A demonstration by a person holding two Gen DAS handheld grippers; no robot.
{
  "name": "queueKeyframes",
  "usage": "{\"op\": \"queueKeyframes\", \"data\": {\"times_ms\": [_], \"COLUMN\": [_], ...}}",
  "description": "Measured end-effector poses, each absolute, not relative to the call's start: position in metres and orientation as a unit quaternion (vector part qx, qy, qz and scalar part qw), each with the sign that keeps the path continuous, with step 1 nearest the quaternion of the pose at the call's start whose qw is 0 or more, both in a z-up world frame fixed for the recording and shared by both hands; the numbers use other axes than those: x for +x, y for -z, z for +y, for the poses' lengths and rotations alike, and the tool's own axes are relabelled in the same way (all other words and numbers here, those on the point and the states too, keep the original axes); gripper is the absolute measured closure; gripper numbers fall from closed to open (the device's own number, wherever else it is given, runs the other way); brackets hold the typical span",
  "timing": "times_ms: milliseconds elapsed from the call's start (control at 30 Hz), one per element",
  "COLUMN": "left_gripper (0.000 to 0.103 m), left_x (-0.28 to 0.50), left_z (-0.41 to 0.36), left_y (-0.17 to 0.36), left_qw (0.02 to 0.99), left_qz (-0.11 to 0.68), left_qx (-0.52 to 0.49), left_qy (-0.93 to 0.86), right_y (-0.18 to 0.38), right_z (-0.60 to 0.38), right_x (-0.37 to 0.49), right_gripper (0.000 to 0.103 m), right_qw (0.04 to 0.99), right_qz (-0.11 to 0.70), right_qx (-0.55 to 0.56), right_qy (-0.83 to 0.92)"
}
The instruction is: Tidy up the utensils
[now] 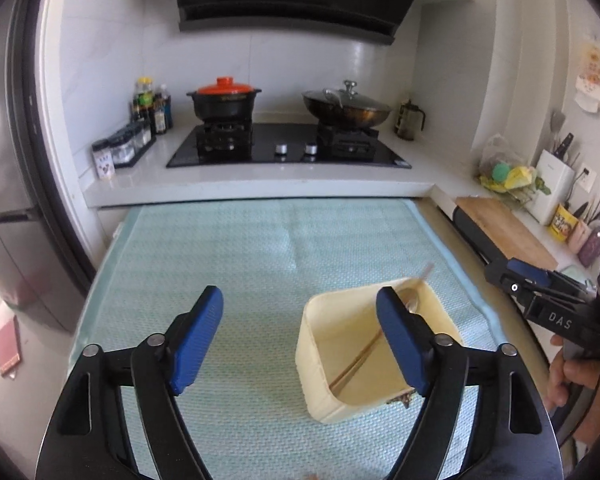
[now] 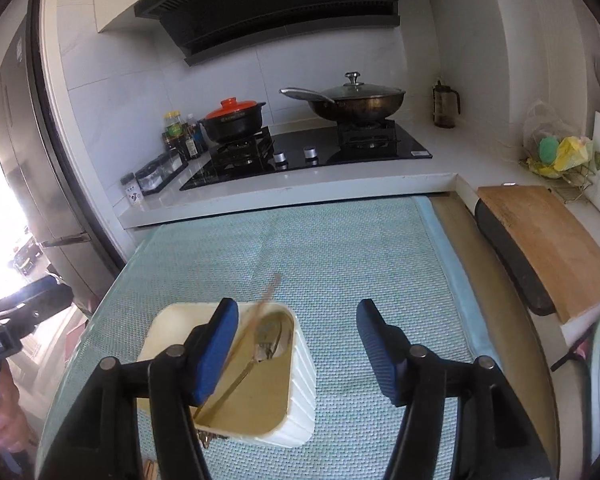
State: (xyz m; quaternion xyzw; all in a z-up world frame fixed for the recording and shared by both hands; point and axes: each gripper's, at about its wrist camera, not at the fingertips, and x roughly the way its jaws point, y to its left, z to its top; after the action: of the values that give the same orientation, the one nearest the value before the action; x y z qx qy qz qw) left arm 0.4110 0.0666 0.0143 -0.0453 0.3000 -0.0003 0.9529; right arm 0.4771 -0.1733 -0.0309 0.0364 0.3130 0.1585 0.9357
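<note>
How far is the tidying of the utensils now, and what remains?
Done: a metal spoon and wooden chopsticks already lie inside the cream plastic box on the green mat. In hand: nothing; left gripper and right gripper both have open jaws. Left: no loose utensils visible on the mat.

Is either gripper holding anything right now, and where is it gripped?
Nothing is held. The left gripper and right gripper are both open above the mat; the spoon and chopsticks lie in the bin.
</note>
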Motion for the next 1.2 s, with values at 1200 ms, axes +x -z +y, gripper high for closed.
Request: {"op": "queueKeyframes", "data": {"times_ms": [1200], "left_gripper": [0.0], "left_x": [0.088], "left_z": [0.055], "left_y": [0.078], "left_qw": [0.959], "left_qz": [0.281], "left_qx": [-0.022], "left_qy": [-0.024], "right_y": [0.076], "right_z": [-0.223], "right_x": [0.104], "right_gripper": [0.017], "right_qw": [0.978], "right_qz": [0.191], "right_qx": [-0.059], "right_qy": [-0.067]}}
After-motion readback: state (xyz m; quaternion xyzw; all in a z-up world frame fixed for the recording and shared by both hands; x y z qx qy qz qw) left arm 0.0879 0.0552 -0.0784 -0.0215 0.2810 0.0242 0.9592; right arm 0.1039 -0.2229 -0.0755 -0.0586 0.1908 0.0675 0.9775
